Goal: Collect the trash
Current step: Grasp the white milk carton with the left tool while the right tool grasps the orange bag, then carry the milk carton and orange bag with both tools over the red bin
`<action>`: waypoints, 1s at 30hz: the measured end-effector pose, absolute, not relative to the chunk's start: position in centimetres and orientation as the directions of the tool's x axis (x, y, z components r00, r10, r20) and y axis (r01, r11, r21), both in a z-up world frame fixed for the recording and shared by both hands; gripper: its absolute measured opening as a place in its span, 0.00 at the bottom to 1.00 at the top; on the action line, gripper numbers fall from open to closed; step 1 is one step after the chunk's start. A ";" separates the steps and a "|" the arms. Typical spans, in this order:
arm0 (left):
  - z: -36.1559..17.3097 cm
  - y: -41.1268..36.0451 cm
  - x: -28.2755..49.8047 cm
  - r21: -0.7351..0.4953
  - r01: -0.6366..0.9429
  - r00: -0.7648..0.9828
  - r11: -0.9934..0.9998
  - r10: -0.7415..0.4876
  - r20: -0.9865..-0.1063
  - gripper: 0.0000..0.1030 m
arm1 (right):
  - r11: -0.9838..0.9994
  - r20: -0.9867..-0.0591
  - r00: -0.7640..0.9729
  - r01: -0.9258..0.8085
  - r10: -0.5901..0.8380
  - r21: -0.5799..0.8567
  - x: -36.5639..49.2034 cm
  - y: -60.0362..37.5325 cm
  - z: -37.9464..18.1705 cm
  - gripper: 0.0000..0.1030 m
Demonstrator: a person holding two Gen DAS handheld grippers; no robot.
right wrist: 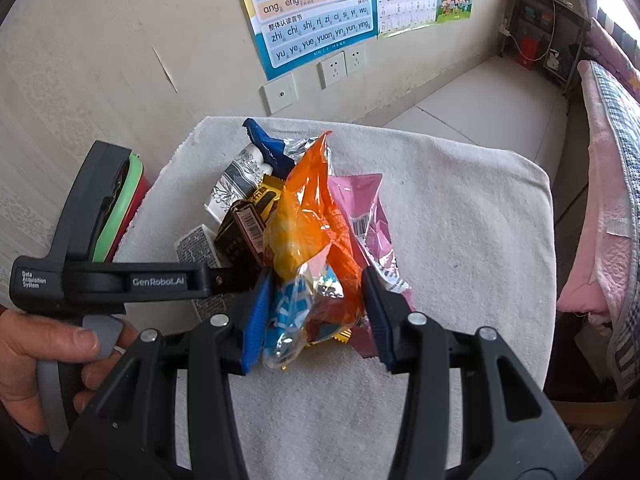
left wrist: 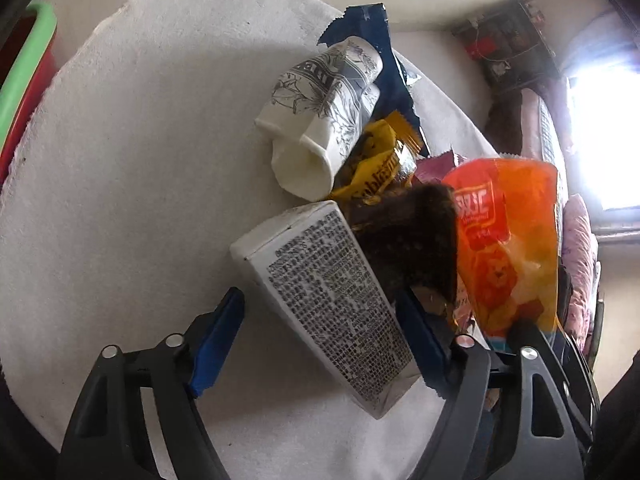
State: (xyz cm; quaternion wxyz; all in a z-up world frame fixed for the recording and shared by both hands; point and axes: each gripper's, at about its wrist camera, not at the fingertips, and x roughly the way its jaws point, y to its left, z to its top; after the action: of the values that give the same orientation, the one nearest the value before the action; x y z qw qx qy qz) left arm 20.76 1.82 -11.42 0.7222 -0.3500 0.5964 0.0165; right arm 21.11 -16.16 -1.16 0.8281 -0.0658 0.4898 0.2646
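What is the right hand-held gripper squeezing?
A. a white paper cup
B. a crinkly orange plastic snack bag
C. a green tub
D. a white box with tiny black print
B: in the right wrist view the right hand-held gripper has its blue fingers pressed on the crinkly orange plastic snack bag, held above the white towel.

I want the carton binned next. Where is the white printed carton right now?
Left wrist view: the carton lies on the white towel between the left gripper fingers, beside a dark wrapper.
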 end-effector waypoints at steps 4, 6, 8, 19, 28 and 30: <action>-10.8 1.6 20.3 -0.484 -0.402 0.281 0.777 -0.398 -0.873 0.52 | 0.850 -0.847 0.378 -0.505 0.375 0.150 21.0 -16.0 -1.1 0.41; -10.2 1.4 19.7 -0.472 -0.370 0.281 0.800 -0.388 -0.878 0.45 | 0.849 -0.846 0.375 -0.504 0.380 0.158 20.9 -16.0 -1.1 0.40; -9.5 1.5 19.3 -0.464 -0.347 0.283 0.815 -0.381 -0.880 0.41 | 0.849 -0.841 0.381 -0.505 0.384 0.159 20.8 -15.9 -0.9 0.39; -4.4 2.5 16.8 -0.374 -0.224 0.356 0.900 -0.281 -0.891 0.40 | 0.860 -0.808 0.434 -0.484 0.398 0.164 19.6 -16.3 1.4 0.37; -1.0 4.3 15.0 -0.328 -0.173 0.421 0.929 -0.231 -0.877 0.40 | 0.869 -0.781 0.476 -0.467 0.404 0.165 17.7 -16.9 3.2 0.37; -0.7 4.8 14.1 -0.317 -0.164 0.433 0.934 -0.221 -0.874 0.40 | 0.868 -0.775 0.483 -0.469 0.407 0.164 17.2 -16.7 3.7 0.37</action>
State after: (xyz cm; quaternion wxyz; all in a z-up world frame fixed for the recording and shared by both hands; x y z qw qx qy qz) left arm 14.06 4.79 -0.66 0.8270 -0.1808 0.5320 -0.0173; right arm 17.24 -16.72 3.70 0.8604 -0.0350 0.4402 0.2543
